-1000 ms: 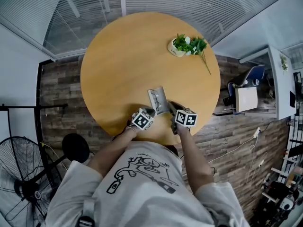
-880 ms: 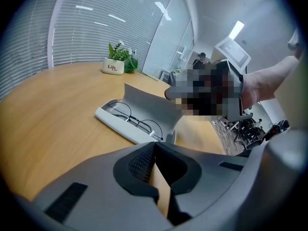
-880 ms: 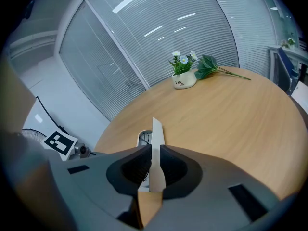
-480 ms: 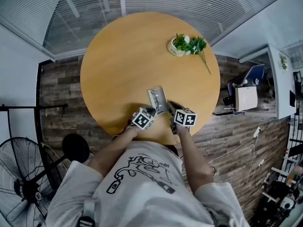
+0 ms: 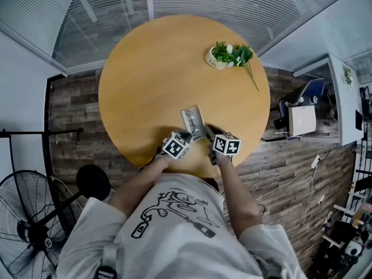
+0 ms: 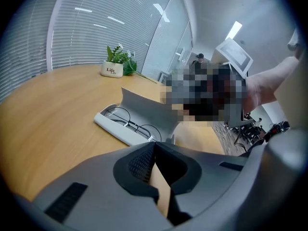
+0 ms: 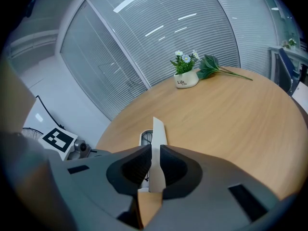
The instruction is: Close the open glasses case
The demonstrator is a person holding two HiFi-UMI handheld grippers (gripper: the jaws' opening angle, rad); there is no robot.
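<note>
- The glasses case [image 5: 193, 122] sits open at the near edge of the tabletop [image 5: 145, 68], right in front of the person, with its lid [image 6: 144, 109] standing upright over the tray [image 6: 115, 126].
- The right gripper [image 7: 155, 150] is clamped on the thin free edge of the lid, which shows edge-on between its jaws. The bite looks shallow, so the lid could slip out as it swings down and snap shut on its own.
- The left gripper [image 6: 154, 147] has its jaws pressed together with nothing between them. It hovers just beside the near end of the case and I cannot tell that it touches it. If the tray is not steadied, pushing the lid down could slide or tip the whole case.
- The case lies close to the near edge of the tabletop, so a pull toward the person could likely drag it off.
- The glasses [image 6: 132, 124] lie in the tray. If a temple or rim stands proud, the lid could pinch or bend the frame, or fail to latch.
- Twisting the lid sideways while it is clamped could strain the hinge.
- The plant pot [image 7: 186, 81] stands well apart at the far edge and looks out of harm's way.
</note>
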